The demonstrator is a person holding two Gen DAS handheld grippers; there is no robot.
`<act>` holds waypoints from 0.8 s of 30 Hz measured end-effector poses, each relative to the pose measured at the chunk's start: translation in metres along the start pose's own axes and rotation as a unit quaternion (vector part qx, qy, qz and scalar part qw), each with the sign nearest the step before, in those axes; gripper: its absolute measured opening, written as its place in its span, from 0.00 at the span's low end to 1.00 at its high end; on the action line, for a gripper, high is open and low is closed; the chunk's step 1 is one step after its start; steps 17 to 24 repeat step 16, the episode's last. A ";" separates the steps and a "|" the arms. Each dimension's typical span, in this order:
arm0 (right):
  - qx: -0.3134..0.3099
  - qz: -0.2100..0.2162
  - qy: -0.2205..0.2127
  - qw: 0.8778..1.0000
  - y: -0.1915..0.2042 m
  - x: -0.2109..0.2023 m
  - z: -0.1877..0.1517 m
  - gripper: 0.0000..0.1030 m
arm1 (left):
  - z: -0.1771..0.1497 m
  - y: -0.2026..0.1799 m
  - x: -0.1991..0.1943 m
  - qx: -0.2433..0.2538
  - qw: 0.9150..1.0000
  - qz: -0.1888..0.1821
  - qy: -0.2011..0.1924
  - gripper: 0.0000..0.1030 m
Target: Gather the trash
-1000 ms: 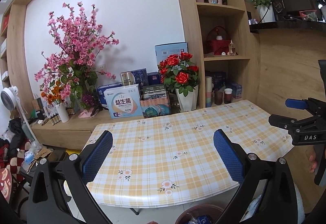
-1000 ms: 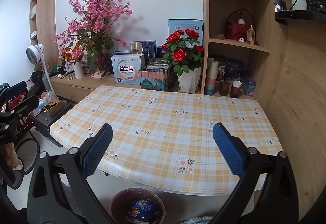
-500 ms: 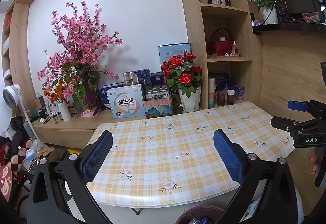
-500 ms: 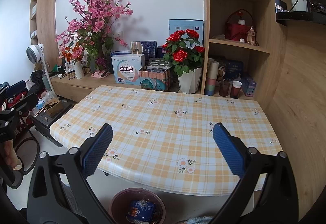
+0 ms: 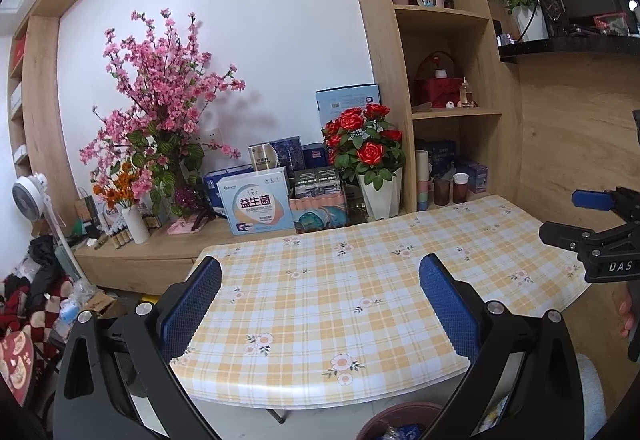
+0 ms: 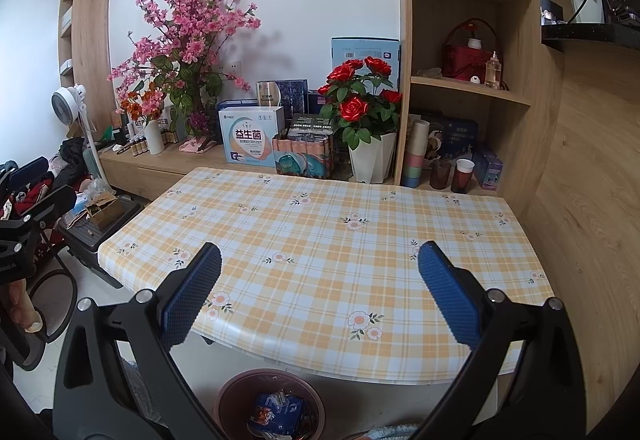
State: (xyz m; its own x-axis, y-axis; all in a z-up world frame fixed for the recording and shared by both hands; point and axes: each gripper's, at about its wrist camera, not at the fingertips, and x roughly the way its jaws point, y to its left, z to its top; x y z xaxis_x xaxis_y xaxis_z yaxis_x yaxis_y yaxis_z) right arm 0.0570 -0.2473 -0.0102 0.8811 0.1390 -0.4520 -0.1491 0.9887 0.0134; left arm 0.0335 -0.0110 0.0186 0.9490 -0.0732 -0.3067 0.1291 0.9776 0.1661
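Trash, crumpled blue printed wrappers (image 6: 278, 413), no clear long axis, inside round brown plastic bin (image 6: 224, 400) below table's near edge; left gripper (image 5: 320, 304) and right gripper (image 6: 320, 292) both spread, empty.

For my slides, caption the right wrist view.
Open right gripper above yellow plaid tablecloth table; brown round trash bin holding blue wrappers below.

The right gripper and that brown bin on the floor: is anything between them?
Only the near edge of the checked table; the bin sits below the open right gripper, seen in the right wrist view.
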 end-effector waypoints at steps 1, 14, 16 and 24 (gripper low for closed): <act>0.000 0.000 0.001 1.000 0.000 0.000 0.000 0.94 | 0.000 0.000 0.000 0.003 1.000 0.000 -0.001 0.94; -0.004 0.001 0.003 1.000 0.004 0.000 0.000 0.94 | 0.000 0.002 0.001 -0.004 1.000 0.001 0.006 0.94; -0.003 0.002 0.003 1.000 0.004 0.000 0.000 0.94 | 0.000 0.002 0.001 -0.004 1.000 0.001 0.006 0.94; -0.003 0.002 0.003 1.000 0.004 0.000 0.000 0.94 | 0.000 0.002 0.001 -0.004 1.000 0.001 0.006 0.94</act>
